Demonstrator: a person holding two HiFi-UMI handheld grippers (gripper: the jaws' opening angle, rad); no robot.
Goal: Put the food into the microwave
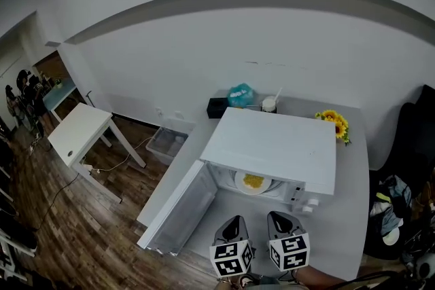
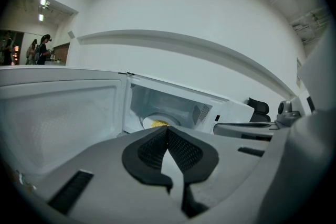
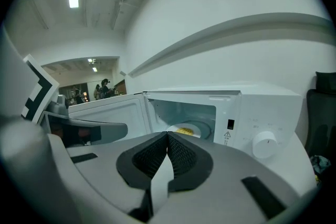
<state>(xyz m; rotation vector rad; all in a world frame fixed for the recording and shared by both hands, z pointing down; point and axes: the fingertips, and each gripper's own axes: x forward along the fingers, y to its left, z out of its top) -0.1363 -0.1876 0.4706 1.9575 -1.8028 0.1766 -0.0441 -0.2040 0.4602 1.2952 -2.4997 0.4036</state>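
Landmark: a white microwave stands on the grey tabletop, its back to the white wall.
Door: the door hangs wide open on the microwave's left side, with its inner face showing.
Food: yellow food lies on a white plate inside the microwave's cavity, about mid-floor.
Left tool: the left tool is in front of the microwave's open cavity and apart from it. It points toward the opening. Its jaws are together, pad against pad at the tips, with nothing between them.
Right tool: the right tool is just beside the left one, also in front of the microwave, nearer the control panel. Its jaws are pressed together and empty.
Controls: a round white dial sits on the panel at the microwave's right front, below a small dark window.
Behind the microwave: a black box, a teal bundle and a white cup stand against the wall.
Right rear of the microwave: sunflowers sit at its back right corner.
Left of the microwave: a clear bin is on the wooden floor near the tabletop's edge, and a small white table stands further left.
Right of the microwave: a black chair stands past the tabletop's edge.
Far left: people stand in a distant room, too small to make out.
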